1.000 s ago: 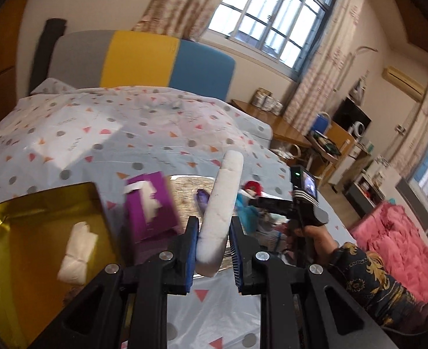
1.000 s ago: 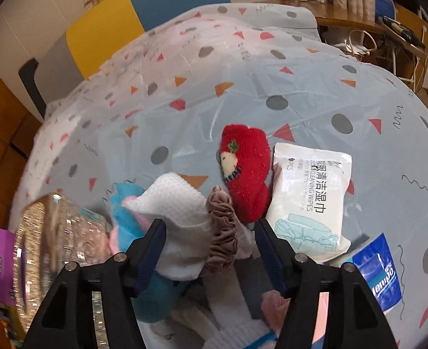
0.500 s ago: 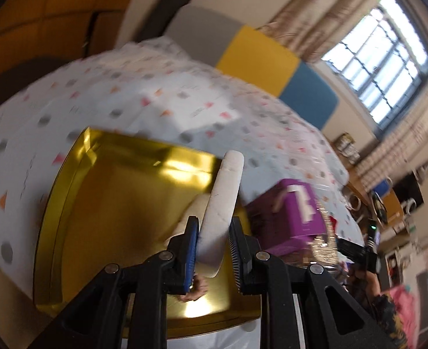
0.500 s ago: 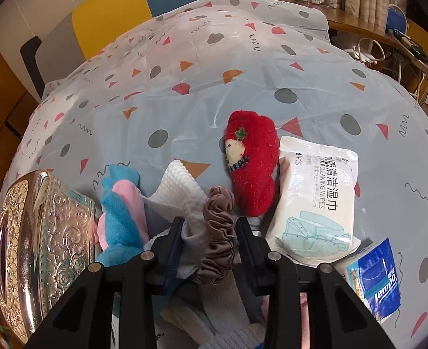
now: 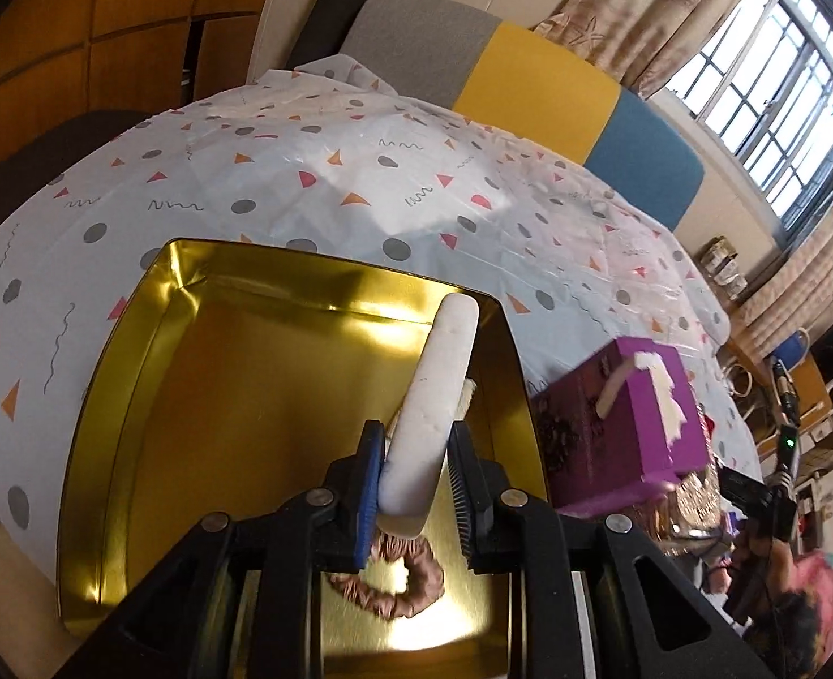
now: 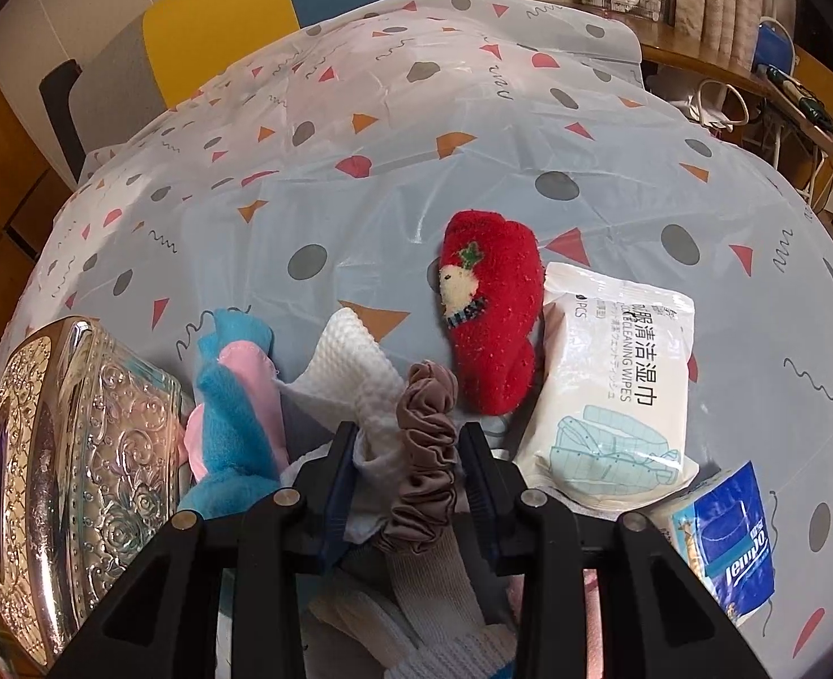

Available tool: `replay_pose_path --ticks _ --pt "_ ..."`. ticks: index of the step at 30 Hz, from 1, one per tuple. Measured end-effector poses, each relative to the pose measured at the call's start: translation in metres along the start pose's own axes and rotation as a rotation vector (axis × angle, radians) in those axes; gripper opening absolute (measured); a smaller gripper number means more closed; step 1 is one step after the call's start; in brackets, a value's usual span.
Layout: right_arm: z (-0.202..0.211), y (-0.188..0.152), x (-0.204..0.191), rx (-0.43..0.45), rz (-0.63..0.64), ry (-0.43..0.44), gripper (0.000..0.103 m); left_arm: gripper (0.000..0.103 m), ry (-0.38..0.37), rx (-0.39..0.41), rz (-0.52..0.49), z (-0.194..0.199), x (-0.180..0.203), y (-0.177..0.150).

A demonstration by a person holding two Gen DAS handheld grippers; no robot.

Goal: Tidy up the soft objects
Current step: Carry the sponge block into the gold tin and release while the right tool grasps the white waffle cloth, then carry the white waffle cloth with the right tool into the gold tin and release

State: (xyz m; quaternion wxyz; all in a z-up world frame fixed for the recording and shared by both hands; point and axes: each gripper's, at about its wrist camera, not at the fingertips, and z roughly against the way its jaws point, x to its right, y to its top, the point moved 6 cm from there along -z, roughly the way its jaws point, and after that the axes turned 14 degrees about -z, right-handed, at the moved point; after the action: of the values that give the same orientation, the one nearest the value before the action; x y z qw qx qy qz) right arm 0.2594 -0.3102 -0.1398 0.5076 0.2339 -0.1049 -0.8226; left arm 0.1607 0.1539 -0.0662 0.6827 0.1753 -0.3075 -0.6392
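Your left gripper (image 5: 413, 478) squeezes the long white foam pad (image 5: 436, 396) over the shiny gold metal tray (image 5: 133, 362), ready to drop it beside the brown scrunchie there. A second ago it was over the bed. Your right gripper (image 6: 408, 464) has just closed on the brown-grey fabric scrunchie (image 6: 425, 435) in the pile to lift it.

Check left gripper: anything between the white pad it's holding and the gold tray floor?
Mostly clear. The white pad in the left gripper hangs over the gold tray. A brown scrunchie lies on the tray floor below the fingers; the rest of the floor is bare.
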Motion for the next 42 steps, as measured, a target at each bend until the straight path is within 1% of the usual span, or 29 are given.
replay_pose_path --ticks 4,7,11,13,14,16,17,18,19,20,22,24,29,31,35,42 --pt "0.000 0.000 0.000 -0.006 0.001 -0.001 0.036 0.023 0.018 -0.022 -0.008 -0.017 0.000 0.011" --pt "0.000 0.000 0.000 -0.010 0.003 -0.002 0.036 0.023 0.049 -0.048 -0.016 -0.035 -0.002 0.022" --pt "0.000 0.000 0.000 -0.010 0.007 -0.004 0.036 0.030 0.112 -0.056 -0.026 -0.050 -0.011 0.037" --pt "0.000 0.001 0.000 -0.009 0.007 -0.005 0.036 0.041 0.152 -0.054 -0.049 -0.055 -0.013 0.043" --pt "0.000 0.000 0.000 -0.009 0.008 -0.005 0.036 0.049 0.166 -0.051 -0.051 -0.055 -0.015 0.044" --pt "0.000 0.001 -0.001 -0.007 0.013 -0.007 0.036 0.052 0.190 -0.038 -0.062 -0.051 -0.017 0.045" --pt "0.000 0.001 -0.001 -0.006 0.015 -0.008 0.036 0.055 0.204 -0.028 -0.078 -0.047 -0.015 0.044" --pt "0.000 0.001 -0.001 -0.004 0.018 -0.009 0.036 0.063 0.213 -0.018 -0.092 -0.042 -0.013 0.042" --pt "0.000 0.001 -0.001 -0.003 0.020 -0.010 0.036 0.067 0.219 -0.009 -0.104 -0.038 -0.011 0.040" --pt "0.000 0.001 -0.001 -0.001 0.023 -0.012 0.036 0.074 0.225 0.003 -0.119 -0.032 -0.008 0.036" --pt "0.000 0.001 -0.003 0.004 0.028 -0.014 0.035 0.078 0.247 0.030 -0.157 -0.019 0.000 0.029" --pt "0.001 0.001 -0.003 0.010 0.035 -0.016 0.035 0.091 0.266 0.043 -0.184 -0.009 0.006 0.022" --pt "0.006 0.002 -0.005 0.037 0.046 -0.009 0.031 0.103 0.305 0.085 -0.220 0.018 0.017 0.007" --pt "0.010 0.003 -0.007 0.054 0.048 0.001 0.030 0.103 0.318 0.090 -0.228 0.024 0.019 0.002" --pt "0.017 0.004 -0.010 0.082 0.053 0.025 0.030 0.103 0.320 0.087 -0.227 0.032 0.020 -0.007" --pt "0.025 0.009 -0.018 0.094 0.049 0.042 0.030 0.103 0.299 0.055 -0.228 0.030 0.021 -0.020"
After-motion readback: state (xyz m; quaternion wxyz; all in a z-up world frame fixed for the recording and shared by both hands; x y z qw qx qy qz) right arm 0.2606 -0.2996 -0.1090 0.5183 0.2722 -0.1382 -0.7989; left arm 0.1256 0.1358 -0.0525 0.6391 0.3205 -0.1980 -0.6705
